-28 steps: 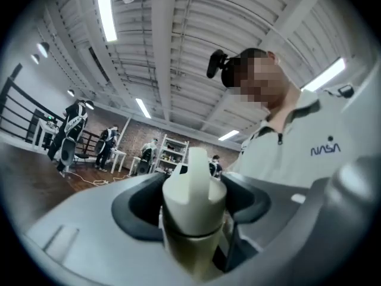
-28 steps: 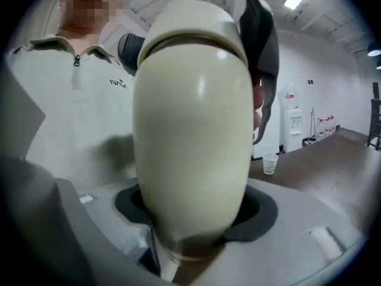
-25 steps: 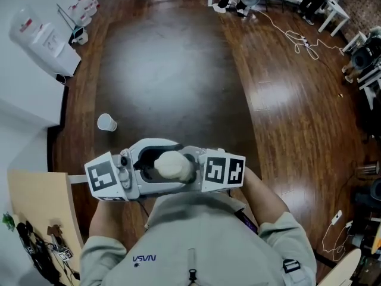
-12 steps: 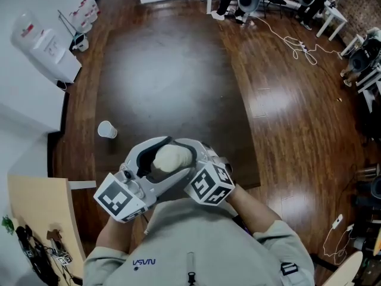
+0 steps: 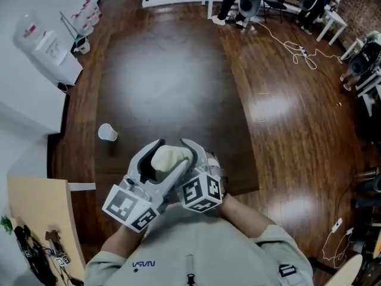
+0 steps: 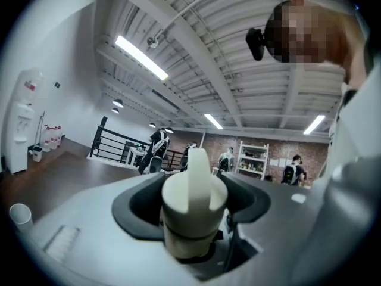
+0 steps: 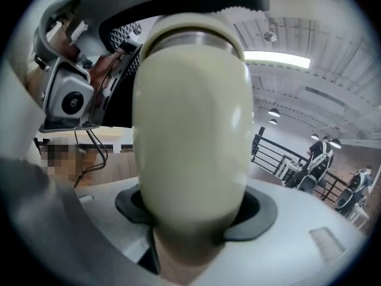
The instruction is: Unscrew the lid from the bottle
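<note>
Because a screw lid needs one part fixed while the other part is turned, the 2 grippers share the work on 1 thing, the cream-coloured rounded bottle (image 7: 190, 130). The right gripper (image 7: 193, 219) is clamped on the wide body of the bottle, with its dark pads pressing at both sides, so I judge it to be the holder. The left gripper (image 6: 191, 234) is closed around the cream lid with a raised ridge (image 6: 193, 183), which stands between its 2 dark pads, so I judge this one to be the turner. A thin dark seam shows under the lid, and the lid sits on the bottle. How far it is loosened I cannot tell.

In the head view the bottle is in the air, close before the person's chest, and the 2 grippers cross under it with their marker cubes near each other. This crossing looks like the tight end of a wrist turn, so a new grip may be needed.

For room, nothing stands near the grippers. Below is the dark brown glossy surface (image 5: 178, 70), whose near edge passes under them. The small white paper cup (image 5: 107, 132) stands well apart at the left. The beige board (image 5: 36, 213) lies at the lower left, near the left arm.
</note>
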A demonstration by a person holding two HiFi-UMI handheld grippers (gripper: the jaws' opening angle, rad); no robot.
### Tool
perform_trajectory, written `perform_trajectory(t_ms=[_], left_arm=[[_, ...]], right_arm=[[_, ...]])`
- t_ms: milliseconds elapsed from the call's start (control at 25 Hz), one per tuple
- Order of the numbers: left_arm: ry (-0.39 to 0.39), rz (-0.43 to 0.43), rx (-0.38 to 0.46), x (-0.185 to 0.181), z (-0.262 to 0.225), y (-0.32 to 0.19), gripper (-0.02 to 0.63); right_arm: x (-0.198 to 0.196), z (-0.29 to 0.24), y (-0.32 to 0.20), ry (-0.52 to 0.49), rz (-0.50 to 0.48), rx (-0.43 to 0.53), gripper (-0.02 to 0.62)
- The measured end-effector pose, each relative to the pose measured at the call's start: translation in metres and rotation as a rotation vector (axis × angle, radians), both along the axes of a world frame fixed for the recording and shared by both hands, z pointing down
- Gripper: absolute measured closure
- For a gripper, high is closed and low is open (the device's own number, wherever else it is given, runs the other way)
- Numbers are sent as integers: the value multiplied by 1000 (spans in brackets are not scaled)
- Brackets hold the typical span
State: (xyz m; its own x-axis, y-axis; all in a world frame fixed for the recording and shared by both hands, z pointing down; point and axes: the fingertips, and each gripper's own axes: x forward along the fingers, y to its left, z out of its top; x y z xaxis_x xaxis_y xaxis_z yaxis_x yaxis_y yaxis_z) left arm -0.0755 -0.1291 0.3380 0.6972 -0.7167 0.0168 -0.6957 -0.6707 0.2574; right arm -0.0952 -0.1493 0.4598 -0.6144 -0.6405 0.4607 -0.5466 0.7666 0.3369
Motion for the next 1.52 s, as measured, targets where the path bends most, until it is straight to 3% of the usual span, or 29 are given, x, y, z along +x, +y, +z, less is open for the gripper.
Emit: perform_trajectory(t_ms=[280, 440, 600, 720, 960, 1160, 1520], left_arm=[[-12, 51, 61, -17, -23, 4, 304], [-46, 49, 99, -26, -14, 5, 304], [-93, 63, 130, -23, 27, 0, 304], [-133, 88, 89, -18, 78, -5, 304], [-189, 108, -94, -12, 186, -15, 304], [-301, 109, -132, -6, 246, -17, 304], [-494, 207, -169, 6, 310, -6, 304]], right_arm=[[0, 2, 11, -72, -109, -69, 296], [13, -2, 4, -154, -94, -86, 296], [28, 11, -5, -220, -57, -99, 296], [38, 30, -10, -245, -30, -114, 296], [57, 80, -16, -284, 45, -157, 296], [69, 117, -7, -287, 94, -209, 296], [79, 160, 1, -263, 160, -269, 296]])
